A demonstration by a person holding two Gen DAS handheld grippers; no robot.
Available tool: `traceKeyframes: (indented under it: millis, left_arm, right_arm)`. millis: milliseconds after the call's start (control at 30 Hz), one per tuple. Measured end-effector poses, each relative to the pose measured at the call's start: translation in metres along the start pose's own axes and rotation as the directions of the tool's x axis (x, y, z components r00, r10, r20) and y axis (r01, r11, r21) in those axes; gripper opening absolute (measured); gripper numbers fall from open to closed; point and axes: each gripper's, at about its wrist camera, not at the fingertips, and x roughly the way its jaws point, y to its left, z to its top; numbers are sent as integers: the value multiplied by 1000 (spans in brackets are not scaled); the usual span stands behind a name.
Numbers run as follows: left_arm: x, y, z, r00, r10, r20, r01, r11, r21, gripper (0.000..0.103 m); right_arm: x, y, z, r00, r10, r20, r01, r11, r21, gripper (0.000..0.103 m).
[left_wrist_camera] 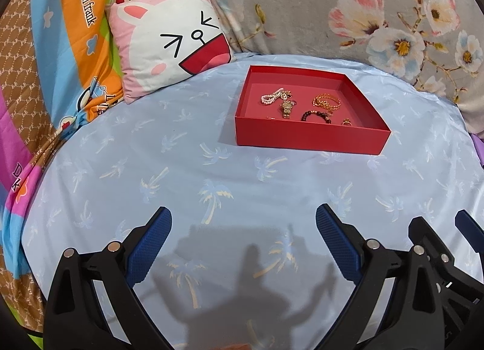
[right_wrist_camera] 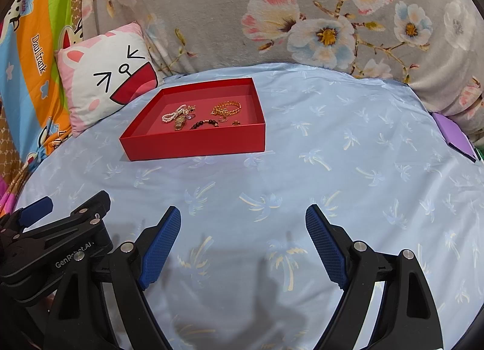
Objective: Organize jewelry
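Hovering low over a bed covered by a pale blue sheet [left_wrist_camera: 181, 174] printed with palm trees, the left gripper [left_wrist_camera: 243, 222] has its blue-padded fingers [left_wrist_camera: 151, 247] spread wide apart with nothing between them. The right gripper [right_wrist_camera: 243, 222] hovers just beside it, its fingers [right_wrist_camera: 326, 247] equally wide apart and holding nothing. Ahead of both pairs of fingers, well beyond the tips, a shallow red box [left_wrist_camera: 308, 138] sits flat on the sheet; from the left fingers it lies ahead and slightly to the right, from the right fingers ahead and to the left. Inside the box lie the jewelry pieces, close together but mostly separate: a white pearl bracelet [left_wrist_camera: 272, 96] toward the far left, a gold watch [left_wrist_camera: 286, 108] just nearer than it, a gold chain [left_wrist_camera: 326, 102] toward the far right, a dark beaded bracelet [left_wrist_camera: 316, 116] nearer, and a small gold ring [left_wrist_camera: 346, 122] at the near right. Beyond the box and to its left, a pink and white cartoon-face pillow [left_wrist_camera: 172, 44] leans against a grey floral blanket [left_wrist_camera: 302, 11]. A colourful cartoon quilt [left_wrist_camera: 60, 47] lies far to the left. In the right wrist view, a purple object [right_wrist_camera: 453, 135] rests at the far right edge of the bed.
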Motion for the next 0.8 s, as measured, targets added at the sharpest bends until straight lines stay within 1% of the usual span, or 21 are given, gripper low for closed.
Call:
traceKeyframes:
  millis: [367, 500, 800]
  left_arm:
    - [2, -2, -1, 1000, 14, 0, -14, 1000, 18, 94]
    - [1, -3, -2, 999, 30, 15, -30, 999, 24, 94]
    - [2, -3, -2, 1000, 25, 8, -25, 1000, 17, 94]
  right_arm:
    - [1, -1, -1, 1000, 0, -5, 0, 1000, 1, 83]
    - [4, -2, -2, 1000, -3, -8, 3, 1000, -1, 83]
    - [5, -4, -4, 1000, -16, 0, 16, 1000, -6, 85]
